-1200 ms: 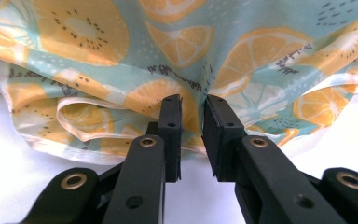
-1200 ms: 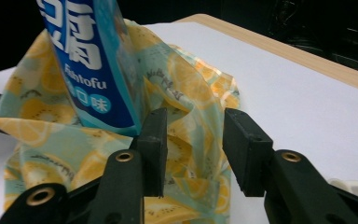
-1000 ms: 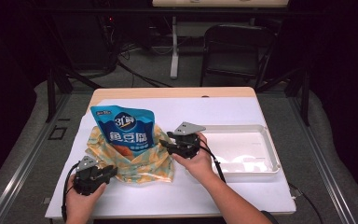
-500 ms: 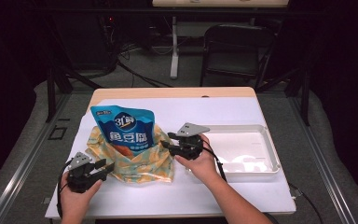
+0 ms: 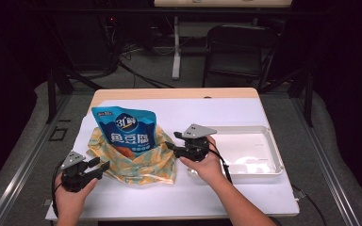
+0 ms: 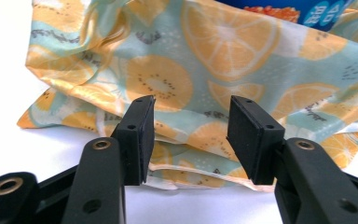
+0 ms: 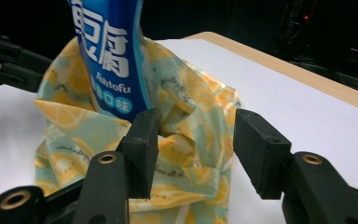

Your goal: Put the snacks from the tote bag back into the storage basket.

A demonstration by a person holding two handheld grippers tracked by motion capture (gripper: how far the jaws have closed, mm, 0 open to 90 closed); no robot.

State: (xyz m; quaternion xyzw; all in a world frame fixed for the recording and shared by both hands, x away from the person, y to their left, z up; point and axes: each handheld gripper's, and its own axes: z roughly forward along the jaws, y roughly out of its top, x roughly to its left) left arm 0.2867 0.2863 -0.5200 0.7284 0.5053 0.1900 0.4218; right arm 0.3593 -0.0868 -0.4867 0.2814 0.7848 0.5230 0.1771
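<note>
Bag [image 5: 136,162]: citrus-print fabric, slumped on white sheet [image 5: 245,197], left of table centre. Blue pouch [image 5: 125,132] upright inside, reads "Fishtofu".

Your left gripper [image 5: 99,165]: jaws just opened, spread at bag's left edge, nothing pinched. Your right gripper [image 5: 170,141]: jaws just opened, spread at bag's right side.

White tray [image 5: 275,160] right. Wood table edge [image 5: 179,93], dark room, chair [image 5: 238,52] behind.

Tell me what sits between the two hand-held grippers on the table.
In the high view, the fruit-print cloth bag holding the blue snack pouch sits between the left hand-held gripper and the right hand-held gripper.
</note>
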